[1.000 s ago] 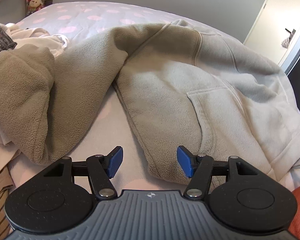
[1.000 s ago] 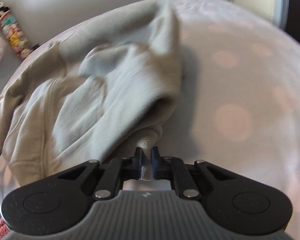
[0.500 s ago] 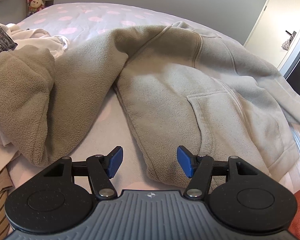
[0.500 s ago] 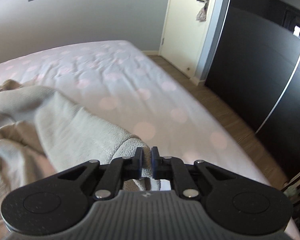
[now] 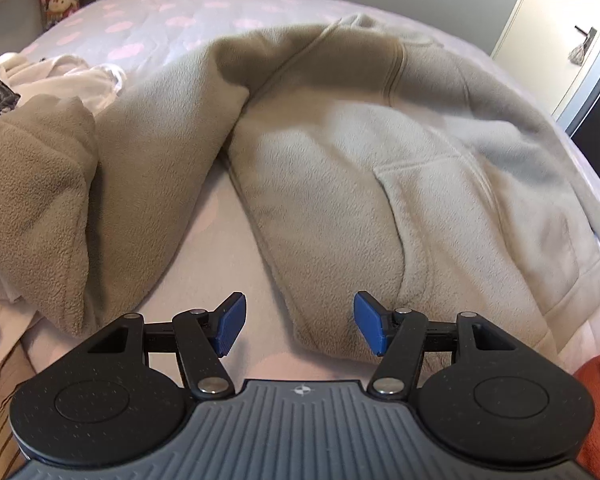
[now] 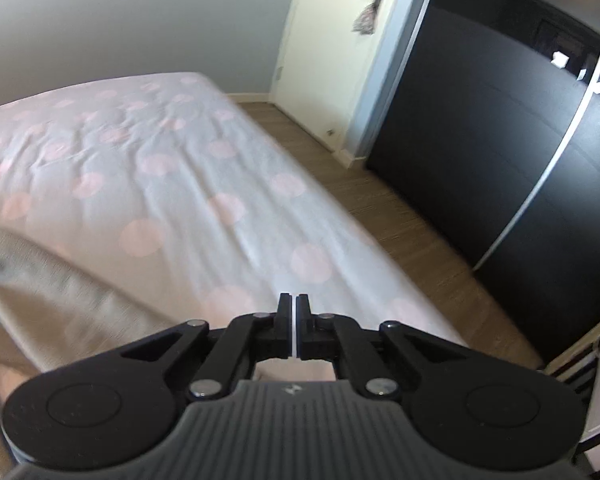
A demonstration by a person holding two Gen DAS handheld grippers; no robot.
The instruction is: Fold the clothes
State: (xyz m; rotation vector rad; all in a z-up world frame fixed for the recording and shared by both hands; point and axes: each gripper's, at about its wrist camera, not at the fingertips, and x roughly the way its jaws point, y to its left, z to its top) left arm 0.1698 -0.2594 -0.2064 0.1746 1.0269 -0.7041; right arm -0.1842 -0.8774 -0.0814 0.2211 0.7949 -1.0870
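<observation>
Plainly, the beige fleece hooded sweatshirt (image 5: 380, 184) lies spread face-up across the pale bedsheet dotted with pink circles (image 5: 172, 24), its front pouch pocket showing and its bottom hem nearest the camera. One sleeve runs off to the left and bunches over a heap of other clothes (image 5: 52, 72), so the garment is laid out but not squared into a neat package. The left gripper (image 5: 300, 326) hangs low over the hem corner with its blue pads spread wide and nothing between them, a pose that suits reaching for that edge.

The right gripper (image 6: 294, 320) points out past the bed's far side toward the wooden floor (image 6: 400, 216) and dark wardrobe doors (image 6: 500, 152). Its fingers are pressed nearly together with only a bright sliver between; no cloth shows in that gap. A blurred strip of the fleece sits at the lower left of that view, apart from the tips.
</observation>
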